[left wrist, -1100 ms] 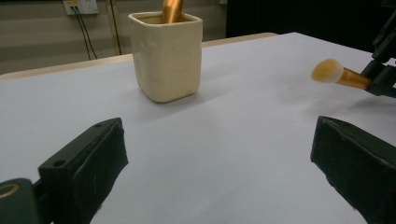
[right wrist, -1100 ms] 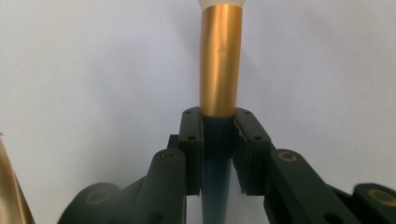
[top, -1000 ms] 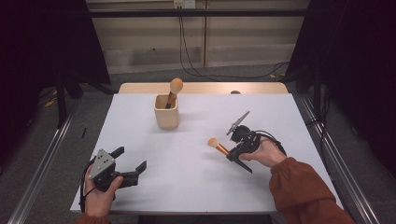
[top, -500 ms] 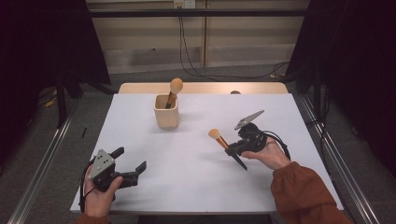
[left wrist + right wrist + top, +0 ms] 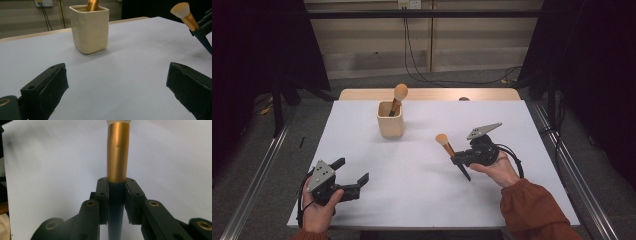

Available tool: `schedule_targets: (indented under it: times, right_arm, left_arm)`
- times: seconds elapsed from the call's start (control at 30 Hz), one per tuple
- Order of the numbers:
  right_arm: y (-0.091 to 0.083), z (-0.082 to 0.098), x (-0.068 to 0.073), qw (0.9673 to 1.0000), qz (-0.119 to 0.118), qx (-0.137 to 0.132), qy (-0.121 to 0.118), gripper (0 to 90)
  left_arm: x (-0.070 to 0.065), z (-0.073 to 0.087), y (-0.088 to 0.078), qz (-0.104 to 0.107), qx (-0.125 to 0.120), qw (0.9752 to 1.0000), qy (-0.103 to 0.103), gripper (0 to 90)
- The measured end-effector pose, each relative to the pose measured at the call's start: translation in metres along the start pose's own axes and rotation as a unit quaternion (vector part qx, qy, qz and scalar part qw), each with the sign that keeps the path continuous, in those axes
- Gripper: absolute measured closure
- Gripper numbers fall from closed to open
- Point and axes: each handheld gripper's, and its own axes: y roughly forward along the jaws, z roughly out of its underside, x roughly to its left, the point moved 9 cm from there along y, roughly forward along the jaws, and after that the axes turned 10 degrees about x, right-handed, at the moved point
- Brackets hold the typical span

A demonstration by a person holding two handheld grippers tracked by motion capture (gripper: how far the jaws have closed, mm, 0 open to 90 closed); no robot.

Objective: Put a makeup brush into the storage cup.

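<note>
Right gripper has lifted, clamped on makeup brush; still to go into cup; left gripper open, empty

No readable text anywhere here; no labels, no brands. No numbers or signs either; nothing legible.

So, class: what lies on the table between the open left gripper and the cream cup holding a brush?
Nothing: in the left gripper view, bare white table runs from the left gripper to the cream cup. The high view agrees.
</note>
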Motion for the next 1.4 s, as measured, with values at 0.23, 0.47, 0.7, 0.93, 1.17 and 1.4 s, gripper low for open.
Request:
schedule_targets:
  times: [0.23, 0.47, 0.7, 0.93, 1.17, 1.4]
  right_arm:
    - [-0.004, -0.006, 0.003, 0.9987, 0.000, -0.048, -0.018, 75.6]
    - [-0.009, -0.011, 0.005, 0.9943, -0.004, -0.103, -0.028, 75.6]
    - [-0.010, -0.014, 0.005, 0.9900, -0.001, -0.137, -0.034, 75.5]
    - [-0.014, -0.017, 0.003, 0.9819, 0.004, -0.187, -0.034, 75.5]
    - [-0.015, -0.019, 0.001, 0.9779, 0.013, -0.207, -0.030, 75.5]
    - [-0.014, -0.023, 0.010, 0.9760, -0.001, -0.214, -0.041, 75.4]
  left_arm:
    - [0.000, 0.000, 0.000, 0.002, 0.000, 1.0000, 0.000, 3.4]
    - [-0.001, 0.000, 0.000, 0.005, 0.002, 1.0000, 0.003, 3.4]
    - [-0.002, 0.001, 0.001, 0.007, 0.006, 0.9999, 0.004, 3.4]
    - [-0.002, 0.001, 0.000, 0.007, 0.002, 1.0000, 0.000, 3.4]
    - [-0.007, -0.002, 0.003, 0.014, 0.001, 0.9999, 0.004, 3.4]
    - [-0.012, -0.009, 0.004, 0.018, -0.007, 0.9998, 0.001, 3.4]
